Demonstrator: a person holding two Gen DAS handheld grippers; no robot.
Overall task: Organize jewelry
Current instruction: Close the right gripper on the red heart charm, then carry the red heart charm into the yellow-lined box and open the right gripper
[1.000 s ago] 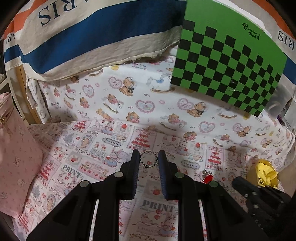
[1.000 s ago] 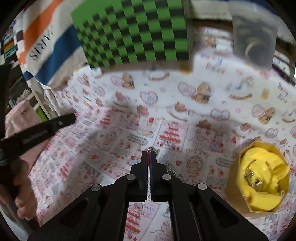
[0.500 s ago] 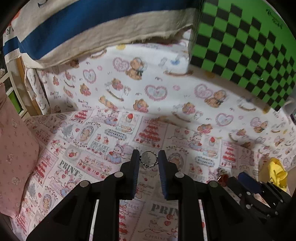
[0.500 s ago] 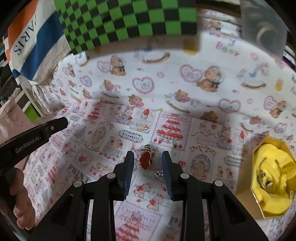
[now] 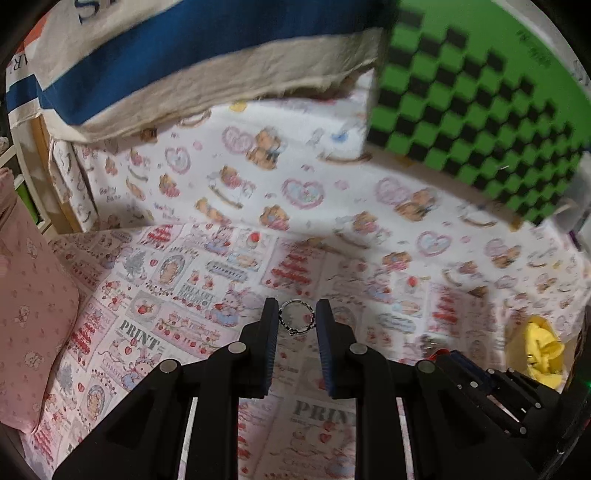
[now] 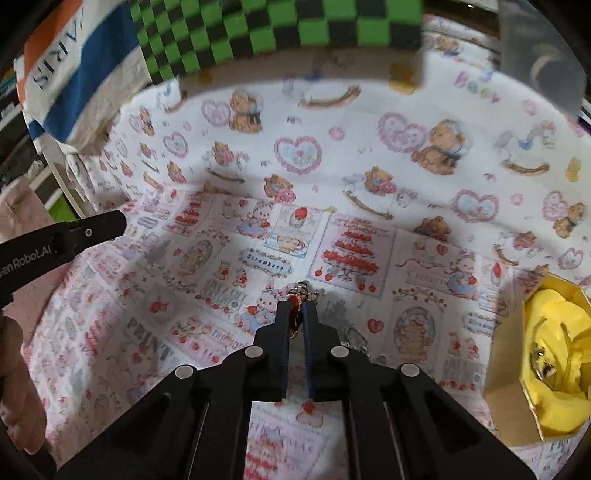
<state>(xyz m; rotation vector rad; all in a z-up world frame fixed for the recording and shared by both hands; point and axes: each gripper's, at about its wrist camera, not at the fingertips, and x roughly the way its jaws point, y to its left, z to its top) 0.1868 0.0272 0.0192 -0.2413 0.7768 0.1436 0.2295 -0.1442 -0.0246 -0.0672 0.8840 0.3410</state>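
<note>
My left gripper (image 5: 296,318) is shut on a small silver ring (image 5: 296,322) and holds it between its fingertips above the printed cloth. My right gripper (image 6: 296,314) is shut on a red heart charm (image 6: 294,320) with a silver chain, low over the cloth. The right gripper also shows at the lower right of the left wrist view (image 5: 443,360). A cardboard box lined with yellow cloth (image 6: 532,362) stands to the right and holds metal jewelry (image 6: 543,363). It also shows in the left wrist view (image 5: 535,347).
A green and black checkered board (image 6: 277,29) leans at the back. A striped cloth bag (image 5: 184,62) hangs at the back left. A pink cushion (image 5: 29,314) lies at the left. Another small silver piece (image 6: 354,338) lies on the cloth beside my right gripper.
My right gripper, open around the red heart charm half a second ago, has closed on it. My left gripper still holds the ring and has shifted slightly.
</note>
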